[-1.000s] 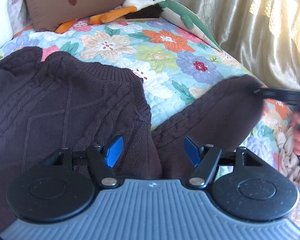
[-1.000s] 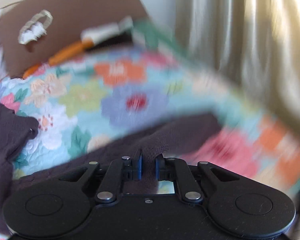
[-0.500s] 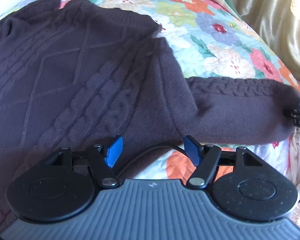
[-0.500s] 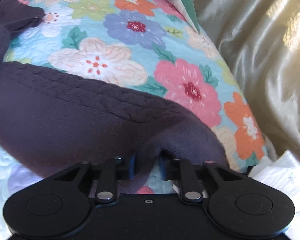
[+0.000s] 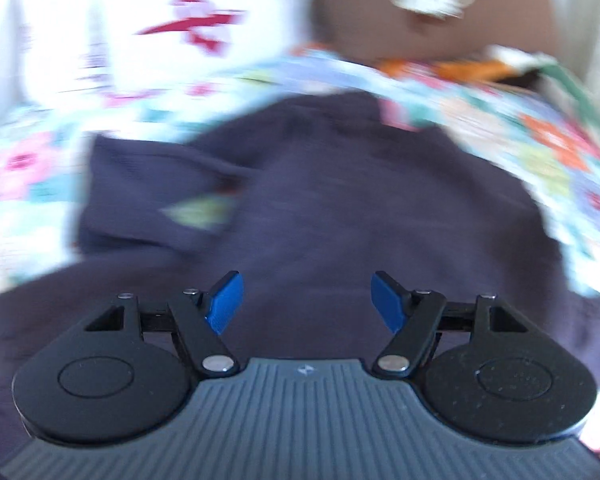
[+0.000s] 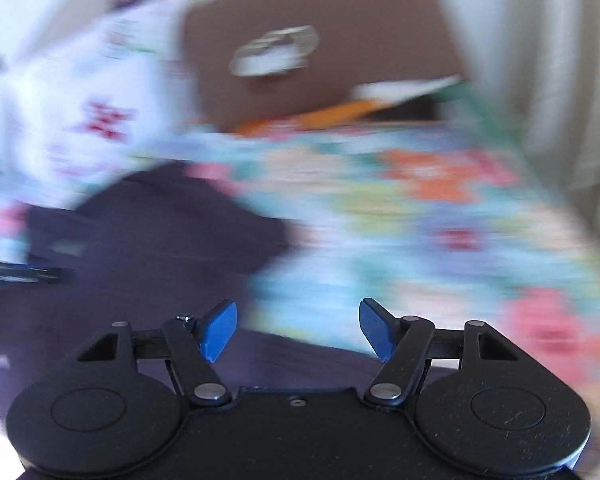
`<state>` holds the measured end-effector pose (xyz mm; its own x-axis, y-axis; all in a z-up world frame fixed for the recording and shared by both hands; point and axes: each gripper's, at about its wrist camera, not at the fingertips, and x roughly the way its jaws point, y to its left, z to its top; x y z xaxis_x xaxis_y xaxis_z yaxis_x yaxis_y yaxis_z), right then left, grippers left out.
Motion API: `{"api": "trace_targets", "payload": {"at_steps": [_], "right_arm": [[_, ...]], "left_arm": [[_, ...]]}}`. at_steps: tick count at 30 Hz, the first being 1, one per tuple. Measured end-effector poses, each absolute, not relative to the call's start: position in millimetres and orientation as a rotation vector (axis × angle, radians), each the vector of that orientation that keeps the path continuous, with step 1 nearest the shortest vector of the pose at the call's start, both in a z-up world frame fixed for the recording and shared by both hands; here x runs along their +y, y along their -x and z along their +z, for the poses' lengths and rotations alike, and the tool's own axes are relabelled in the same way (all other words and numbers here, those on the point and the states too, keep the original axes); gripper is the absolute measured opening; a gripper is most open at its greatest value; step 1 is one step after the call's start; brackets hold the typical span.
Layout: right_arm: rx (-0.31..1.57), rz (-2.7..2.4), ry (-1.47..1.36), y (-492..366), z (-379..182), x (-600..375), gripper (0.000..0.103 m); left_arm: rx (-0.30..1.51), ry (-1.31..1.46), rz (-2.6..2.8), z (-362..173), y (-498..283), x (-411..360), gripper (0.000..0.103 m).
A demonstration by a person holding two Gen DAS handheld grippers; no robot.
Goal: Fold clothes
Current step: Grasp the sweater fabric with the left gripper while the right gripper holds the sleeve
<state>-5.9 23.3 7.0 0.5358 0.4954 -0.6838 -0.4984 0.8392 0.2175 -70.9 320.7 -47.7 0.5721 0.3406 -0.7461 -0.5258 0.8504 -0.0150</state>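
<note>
Left tongs [image 5: 307,302] are spread wide with nothing between the blue pads, positioned above the dark sweater [image 5: 340,208], which lies on the flowered quilt [image 5: 560,152] of the bed. Right tongs [image 6: 298,330] are likewise spread and empty, at the sweater's right edge. Both views are blurred; a brown cushion [image 6: 320,40] appears to stand behind.

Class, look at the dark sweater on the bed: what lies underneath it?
The dark sweater lies on the floral quilt, which shows around its edges and through one gap. Anything else beneath is covered.
</note>
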Motion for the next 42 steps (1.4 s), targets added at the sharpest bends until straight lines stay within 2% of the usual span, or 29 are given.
{"api": "trace_targets", "payload": {"at_steps": [5,7,8,10,14,16,18,21,23,27,29,31,32,35,36,37,40,41,42], "right_arm": [[0.852,0.817,0.019,-33.9,-0.4,119.7,0.072],[0.862,0.884,-0.021,-48.8,-3.0,151.4,0.072],[0.858,0.909,-0.043,-57.5,-5.1,164.8,0.072],[0.849,0.911,-0.025,-70.3,-9.2,193.0,0.072],[0.815,0.897,0.125,-95.1,-14.9,243.1,0.073],[0.826,0.929,0.123,-114.0,-17.5,256.2,0.073],[0.833,0.951,0.119,-132.1,-20.7,270.2,0.073],[0.918,0.966,0.012,-168.0,-33.0,286.9,0.073],[1.019,0.931,-0.077,-188.3,-46.4,295.0,0.073],[1.045,0.878,-0.097,-195.6,-63.1,302.3,0.073],[1.057,0.874,-0.122,-200.2,-71.1,300.8,0.073],[1.052,0.857,-0.125,-204.4,-76.8,299.1,0.073],[1.030,0.850,-0.111,-205.3,-76.9,298.8,0.073],[0.969,0.833,-0.052,-207.5,-75.0,299.8,0.073],[0.951,0.824,-0.030,-208.4,-74.1,300.6,0.073],[0.934,0.815,-0.006,-210.4,-73.3,302.1,0.073],[0.884,0.789,0.067,-217.1,-70.8,307.3,0.075],[0.864,0.781,0.104,-219.9,-71.0,310.8,0.075],[0.843,0.773,0.145,-222.9,-71.6,314.8,0.076]], "left_arm": [[0.732,0.241,0.683,-47.6,80.8,389.4,0.074],[0.681,0.247,0.665,-50.6,80.9,411.8,0.080],[0.666,0.245,0.668,-53.1,77.8,421.7,0.086],[0.681,0.267,0.682,-60.6,66.4,440.7,0.094],[0.755,0.320,0.717,-85.8,43.5,477.1,0.094],[0.775,0.256,0.724,-94.6,36.9,484.9,0.079],[0.804,0.196,0.685,-95.7,34.4,490.4,0.018],[0.726,0.120,0.691,-83.6,38.0,495.0,0.011],[0.652,0.023,0.758,-64.6,31.7,502.6,0.011],[0.354,-0.026,0.801,-9.1,28.1,515.8,0.012],[0.297,-0.028,0.783,5.3,25.6,515.9,0.014],[0.376,-0.020,0.774,-2.3,17.9,520.7,0.016],[0.438,-0.022,0.778,-13.5,14.8,524.0,0.020],[0.682,0.004,0.830,-63.9,11.0,538.3,0.030],[0.754,0.025,0.854,-83.8,17.7,543.1,0.030],[0.787,0.039,0.874,-98.6,26.4,545.5,0.031],[0.791,0.066,0.897,-119.7,50.2,545.2,0.043],[0.780,0.072,0.895,-122.9,57.8,543.9,0.051],[0.779,0.078,0.881,-123.9,63.2,542.8,0.055]]}}
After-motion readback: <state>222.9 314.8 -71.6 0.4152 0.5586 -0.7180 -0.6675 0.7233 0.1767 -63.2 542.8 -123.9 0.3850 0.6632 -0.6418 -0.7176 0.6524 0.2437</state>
